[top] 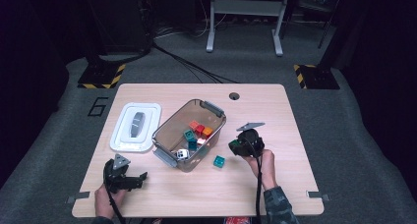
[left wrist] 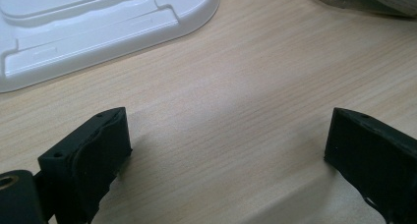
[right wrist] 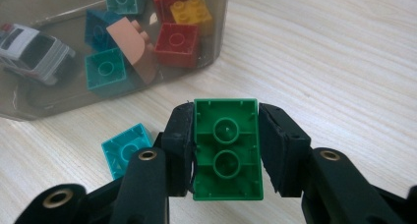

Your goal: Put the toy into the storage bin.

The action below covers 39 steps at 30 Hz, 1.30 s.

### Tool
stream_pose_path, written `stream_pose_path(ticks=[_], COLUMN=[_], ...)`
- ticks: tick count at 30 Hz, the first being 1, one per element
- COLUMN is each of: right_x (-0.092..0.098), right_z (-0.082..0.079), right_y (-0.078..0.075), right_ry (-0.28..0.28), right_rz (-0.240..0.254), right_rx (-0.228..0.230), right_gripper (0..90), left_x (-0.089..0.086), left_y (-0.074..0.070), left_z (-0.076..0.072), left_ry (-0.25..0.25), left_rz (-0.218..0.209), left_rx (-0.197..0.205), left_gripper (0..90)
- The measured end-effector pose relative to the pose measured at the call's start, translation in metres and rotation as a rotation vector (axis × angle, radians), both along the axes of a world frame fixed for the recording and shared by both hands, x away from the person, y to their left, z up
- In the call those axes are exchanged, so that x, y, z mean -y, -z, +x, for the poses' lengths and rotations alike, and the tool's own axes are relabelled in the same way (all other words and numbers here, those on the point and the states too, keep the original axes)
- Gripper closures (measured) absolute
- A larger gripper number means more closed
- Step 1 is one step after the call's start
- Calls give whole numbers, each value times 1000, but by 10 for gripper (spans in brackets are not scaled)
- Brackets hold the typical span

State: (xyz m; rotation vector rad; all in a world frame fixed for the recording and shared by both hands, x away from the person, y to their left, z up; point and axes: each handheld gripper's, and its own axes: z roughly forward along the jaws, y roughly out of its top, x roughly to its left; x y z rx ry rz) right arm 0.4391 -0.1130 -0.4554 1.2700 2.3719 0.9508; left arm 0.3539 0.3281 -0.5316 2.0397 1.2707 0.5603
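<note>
Left hand-held gripper [top: 132, 177] rests released on tabletop [top: 255, 184]. Right hand-held gripper [right wrist: 226, 153] grasps green brick [right wrist: 227, 149], just above tabletop beside teal brick [right wrist: 127, 149]. Beyond: clear bin [top: 167, 135] holding coloured bricks [right wrist: 178, 43] and toy car [right wrist: 34, 51]; white lid [top: 135, 127] alongside.

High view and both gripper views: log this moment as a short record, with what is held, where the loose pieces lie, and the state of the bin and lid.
right gripper: jaws shut on a green brick, hollow underside toward its camera
left gripper: jaws open, nothing between them, low over the table
bin: clear, open, holds several bricks and a toy car
lid: white, flat on the table left of the bin
loose piece: teal brick on the table beside the bin
</note>
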Motion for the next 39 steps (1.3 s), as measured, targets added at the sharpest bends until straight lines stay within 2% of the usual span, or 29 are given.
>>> stream_pose_path(ticks=[10,14,15,16,17,26,32,39], right_x=[1,-1,0,-1,-1,-4,-8,-19], right_z=[1,2,2,2,2,4,6,11], right_y=[-13,-19,-21,-23,-25,-41,-56,-82], right_ry=[4,9,-5,9,-6,-7,-16,-40], right_rz=[-1,-3,-5,0,-11,-10,-9,-23], right_rx=[15,37,40,38,49,71,101,154], right_gripper=[591,591,591,591,591,591,591,592], left_x=[0,0,0,0,0,0,0,0], left_y=[0,0,0,0,0,0,0,0], left_z=[0,0,0,0,0,0,0,0], left_ry=[-2,-3,-2,-2,-2,-2,-2,-2], left_rz=[-1,-1,0,0,0,1,-1,-1], left_rx=[0,0,-3,-3,-3,-3,-1,-1], left_gripper=[33,33,33,33,33,33,33,33])
